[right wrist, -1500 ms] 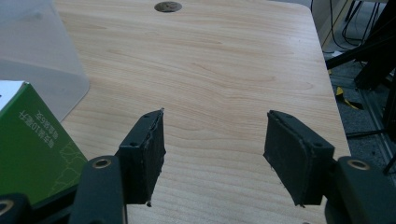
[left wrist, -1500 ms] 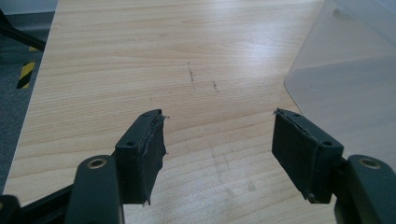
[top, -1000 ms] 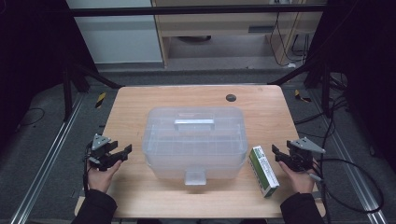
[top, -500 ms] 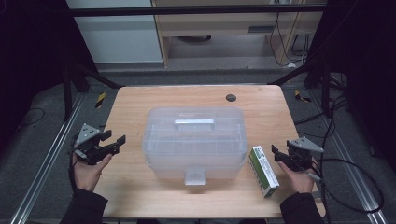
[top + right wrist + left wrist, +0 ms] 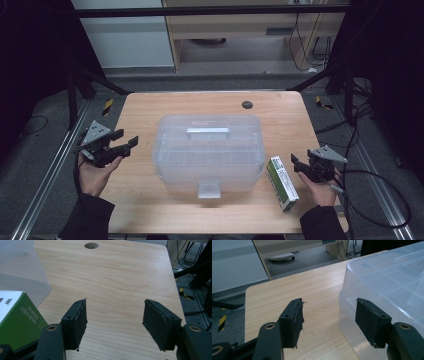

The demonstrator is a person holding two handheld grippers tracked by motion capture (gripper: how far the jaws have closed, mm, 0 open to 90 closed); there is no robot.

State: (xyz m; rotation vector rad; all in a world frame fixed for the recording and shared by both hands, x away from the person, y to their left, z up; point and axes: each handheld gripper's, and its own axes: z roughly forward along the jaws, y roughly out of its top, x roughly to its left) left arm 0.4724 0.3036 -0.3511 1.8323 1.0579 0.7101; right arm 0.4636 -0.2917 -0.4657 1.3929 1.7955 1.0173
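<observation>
Beside the clear box (image 5: 209,150), left tongs (image 5: 126,142) raised, turned inward

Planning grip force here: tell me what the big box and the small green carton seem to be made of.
Big box: apparently translucent, frosted plastic; its inner dividers show through the lid. Green carton: probably printed cardboard with a smooth finish, given its sharp folded edges and white label.

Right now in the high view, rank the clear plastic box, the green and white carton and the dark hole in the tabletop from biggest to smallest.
1. Clear plastic box, by far the largest.
2. Green and white carton.
3. Dark hole, smallest, though it lies farther from the camera.
</observation>
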